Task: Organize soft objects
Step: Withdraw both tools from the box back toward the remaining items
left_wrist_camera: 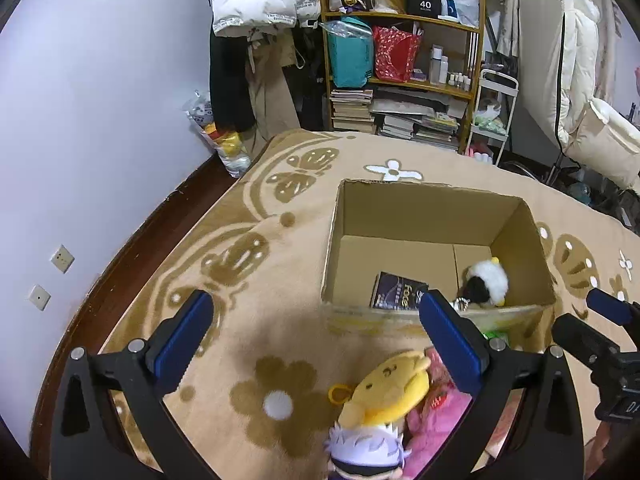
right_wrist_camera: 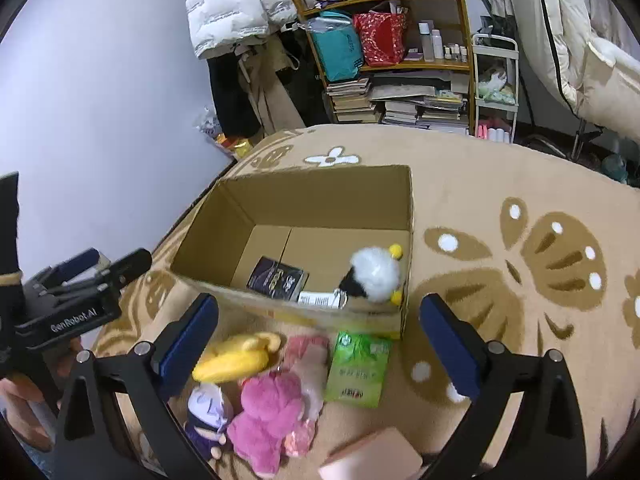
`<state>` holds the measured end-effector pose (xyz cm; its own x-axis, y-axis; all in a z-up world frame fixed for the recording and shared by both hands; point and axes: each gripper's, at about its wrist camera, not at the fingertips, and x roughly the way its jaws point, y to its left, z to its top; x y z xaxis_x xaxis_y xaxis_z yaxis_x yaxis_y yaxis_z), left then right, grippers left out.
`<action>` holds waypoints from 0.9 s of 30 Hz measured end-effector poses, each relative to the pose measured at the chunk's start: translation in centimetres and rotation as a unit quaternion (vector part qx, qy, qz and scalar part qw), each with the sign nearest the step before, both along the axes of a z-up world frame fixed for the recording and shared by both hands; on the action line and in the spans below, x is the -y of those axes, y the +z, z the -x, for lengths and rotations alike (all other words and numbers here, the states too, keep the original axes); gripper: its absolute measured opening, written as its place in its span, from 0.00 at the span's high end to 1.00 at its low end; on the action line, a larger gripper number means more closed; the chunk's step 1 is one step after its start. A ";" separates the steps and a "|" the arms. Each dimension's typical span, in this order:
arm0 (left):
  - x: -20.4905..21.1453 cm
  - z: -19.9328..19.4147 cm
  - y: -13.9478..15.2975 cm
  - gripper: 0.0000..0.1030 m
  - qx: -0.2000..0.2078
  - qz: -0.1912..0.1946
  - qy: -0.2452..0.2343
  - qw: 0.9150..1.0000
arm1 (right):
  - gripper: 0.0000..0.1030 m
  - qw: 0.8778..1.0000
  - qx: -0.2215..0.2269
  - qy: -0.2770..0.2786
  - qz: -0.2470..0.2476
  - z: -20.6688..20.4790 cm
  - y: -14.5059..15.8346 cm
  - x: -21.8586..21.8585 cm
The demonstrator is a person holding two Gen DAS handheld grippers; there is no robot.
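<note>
An open cardboard box [left_wrist_camera: 432, 190] [right_wrist_camera: 320, 172] sits on the beige rug. Inside it lie a fluffy white and black plush [left_wrist_camera: 490, 280] [right_wrist_camera: 376, 274] and a dark packet [left_wrist_camera: 394, 290] [right_wrist_camera: 276, 278]. In front of the box lie a yellow plush [left_wrist_camera: 388, 388] [right_wrist_camera: 236, 356], a pink plush [left_wrist_camera: 432, 420] [right_wrist_camera: 268, 412] and a white-haired doll [left_wrist_camera: 364, 452] [right_wrist_camera: 208, 408]. My left gripper [left_wrist_camera: 316, 300] [right_wrist_camera: 108, 262] hangs open above these toys, holding nothing. Beside it my right gripper [right_wrist_camera: 320, 300] [left_wrist_camera: 592, 316] is also open and empty, over the box's near wall.
A green packet [right_wrist_camera: 358, 368] lies against the box front and a pale pink box [right_wrist_camera: 372, 460] sits nearer me. Behind the rug stand a crowded wooden shelf [left_wrist_camera: 404, 80], hanging coats [left_wrist_camera: 248, 40], a white cart [left_wrist_camera: 492, 116] and a bag of toys [left_wrist_camera: 224, 140] by the wall.
</note>
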<state>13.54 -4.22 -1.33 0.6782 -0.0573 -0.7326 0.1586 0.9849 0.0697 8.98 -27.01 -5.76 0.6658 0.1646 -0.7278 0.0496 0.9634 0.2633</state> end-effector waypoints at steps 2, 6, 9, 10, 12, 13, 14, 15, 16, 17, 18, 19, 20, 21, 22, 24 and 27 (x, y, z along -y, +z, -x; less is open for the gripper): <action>-0.3 0.9 0.4 0.01 -0.001 0.000 0.001 1.000 | 0.00 1.000 0.000 0.003 -0.002 0.7 0.3 -0.5; -0.7 2.6 0.6 0.01 -0.024 0.005 -0.007 1.000 | 0.00 1.000 -0.001 0.002 0.000 2.0 0.7 -1.2; -0.7 3.8 0.5 0.01 -0.031 -0.007 -0.008 0.999 | 0.00 1.000 -0.004 0.002 -0.001 3.0 0.9 -1.7; -0.8 4.3 0.5 0.01 -0.033 -0.009 -0.007 0.999 | 0.00 1.000 -0.006 0.002 -0.001 3.4 1.0 -1.9; -0.9 5.3 0.4 0.01 -0.037 -0.008 -0.006 0.999 | 0.00 1.000 -0.008 0.003 0.000 4.0 1.1 -2.1; -1.0 5.6 0.3 0.01 -0.038 -0.008 -0.006 0.999 | 0.00 1.000 -0.007 0.003 0.001 4.3 1.2 -2.2; -1.1 6.1 0.3 0.01 -0.039 -0.008 -0.003 0.999 | 0.00 1.000 -0.007 0.002 0.006 4.7 1.3 -2.4; -1.2 6.3 0.2 0.01 -0.040 -0.008 -0.001 0.999 | 0.00 1.000 -0.007 0.002 0.010 5.0 1.3 -2.6; -1.4 6.7 0.2 0.01 -0.043 -0.005 0.002 0.999 | 0.00 1.000 -0.007 0.003 0.013 5.3 1.3 -2.7; -1.5 6.9 0.1 0.01 -0.046 -0.003 0.004 0.999 | 0.00 1.000 -0.009 0.004 0.017 5.6 1.3 -2.8; -1.7 7.0 0.0 0.01 -0.049 -0.001 0.005 0.999 | 0.00 1.000 -0.011 0.005 0.019 5.9 1.3 -3.0; -1.9 7.4 -0.1 0.01 -0.051 0.000 0.007 0.999 | 0.00 1.000 -0.011 0.007 0.020 6.2 1.3 -3.1; -2.0 7.6 -0.3 0.01 -0.053 -0.002 0.009 0.999 | 0.00 1.000 -0.012 0.006 0.020 6.6 1.2 -3.1; -2.1 7.9 -0.4 0.01 -0.055 -0.003 0.011 0.998 | 0.00 1.000 -0.013 0.004 0.021 6.9 1.2 -3.2; -2.3 8.1 -0.5 0.01 -0.057 -0.003 0.012 0.998 | 0.00 1.000 -0.015 0.002 0.022 7.0 1.1 -3.2; -2.5 8.5 -0.8 0.01 -0.064 -0.003 0.013 0.998 | 0.00 1.000 -0.020 -0.003 0.024 7.5 1.0 -3.2; -2.5 9.0 -1.3 0.01 -0.070 -0.021 0.017 0.997 | 0.00 0.999 -0.028 -0.006 0.025 7.9 0.7 -3.2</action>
<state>4.50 -1.72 -2.59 0.5700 -0.0028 -0.8217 0.1355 0.9866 0.0906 1.05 -23.85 -5.10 0.6260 0.1181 -0.7708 0.0753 0.9747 0.2104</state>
